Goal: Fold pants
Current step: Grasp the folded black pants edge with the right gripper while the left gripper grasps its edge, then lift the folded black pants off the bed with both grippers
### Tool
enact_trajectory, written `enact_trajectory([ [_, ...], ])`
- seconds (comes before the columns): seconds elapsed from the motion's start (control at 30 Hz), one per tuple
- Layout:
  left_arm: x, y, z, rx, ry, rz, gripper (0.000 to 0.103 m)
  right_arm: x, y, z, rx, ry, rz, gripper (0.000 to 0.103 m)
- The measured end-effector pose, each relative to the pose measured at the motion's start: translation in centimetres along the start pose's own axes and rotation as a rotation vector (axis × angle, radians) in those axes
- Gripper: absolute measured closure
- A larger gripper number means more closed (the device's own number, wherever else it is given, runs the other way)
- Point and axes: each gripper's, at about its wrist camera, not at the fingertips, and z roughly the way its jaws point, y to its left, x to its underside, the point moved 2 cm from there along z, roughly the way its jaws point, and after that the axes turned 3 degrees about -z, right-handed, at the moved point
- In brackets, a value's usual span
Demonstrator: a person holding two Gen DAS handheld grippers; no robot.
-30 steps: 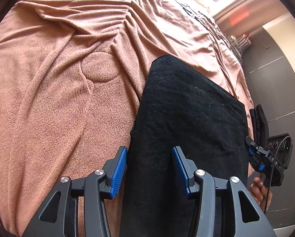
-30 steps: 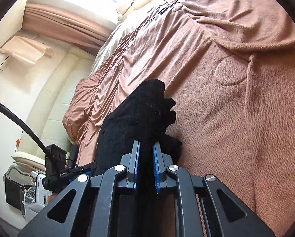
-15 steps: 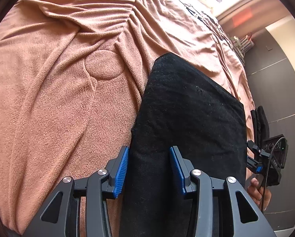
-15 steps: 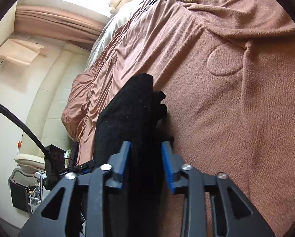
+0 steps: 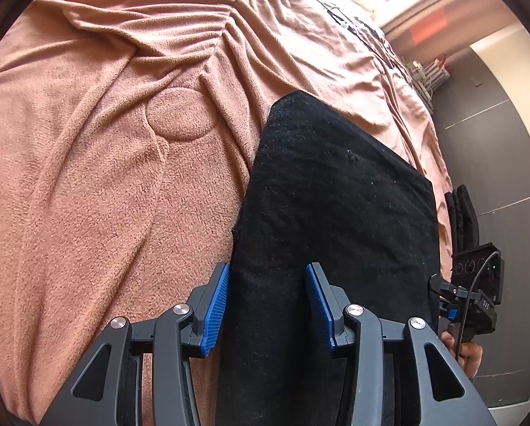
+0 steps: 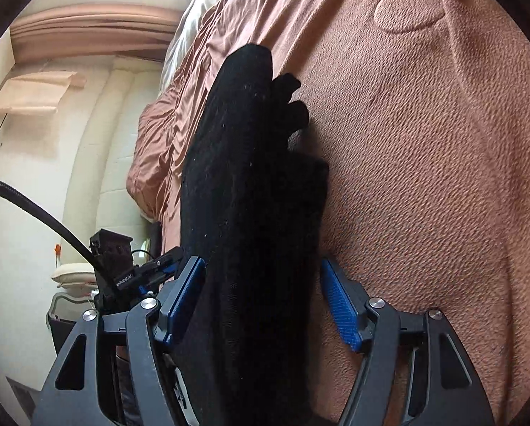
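Observation:
Black folded pants (image 5: 336, 195) lie flat on a brown-pink blanket (image 5: 87, 177). My left gripper (image 5: 266, 269) hovers over their near left part, open, with the left pad at the fabric's edge and the right pad over the cloth. In the right wrist view the pants (image 6: 243, 142) show edge-on as a thick stack. My right gripper (image 6: 261, 264) straddles that stack and its jaws are opening, with the right pad clear of the cloth. The right gripper (image 5: 457, 298) also shows at the pants' right side, with a hand (image 5: 467, 351) under it.
The blanket is creased and carries a round stitched patch (image 5: 181, 115). The bed edge runs along the pants' right side, with a dark wall (image 5: 496, 142) beyond. A black cable (image 6: 34, 213) and a curtain (image 6: 87, 35) show left of the right gripper.
The right gripper's jaws, shut on the pants a second ago, have spread apart, and it has sunk closer to the blanket while rolling. The left gripper has held still.

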Motion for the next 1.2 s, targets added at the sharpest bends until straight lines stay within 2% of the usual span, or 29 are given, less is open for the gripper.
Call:
enact_trajectory([
  [0.13, -0.1, 0.0, 0.3, 0.019, 0.008, 0.001, 0.053, -1.4, -0.2, 0.7, -0.041, -0.005, 0.016, 0.038],
  [0.37, -0.4, 0.0, 1.4, 0.068, 0.022, -0.016, 0.050, -2.8, -0.8, 1.6, -0.067, -0.001, -0.013, 0.057],
  [0.57, 0.0, -0.8, -0.2, 0.079, -0.015, 0.027, 0.065, -2.6, -0.2, 0.8, -0.075, -0.042, -0.064, 0.072],
  [0.73, 0.4, -1.7, -1.4, 0.093, -0.042, 0.057, 0.072, -1.9, 1.4, 0.3, -0.054, -0.068, -0.127, 0.076],
  [0.97, 1.2, -3.1, -3.3, 0.140, -0.088, 0.076, 0.075, -0.3, 3.5, -0.9, -0.041, -0.119, -0.201, 0.077],
  [1.2, 2.6, -5.5, -5.7, 0.185, -0.128, 0.118, 0.077, 2.4, 4.8, -3.9, -0.028, -0.195, -0.267, 0.078],
])
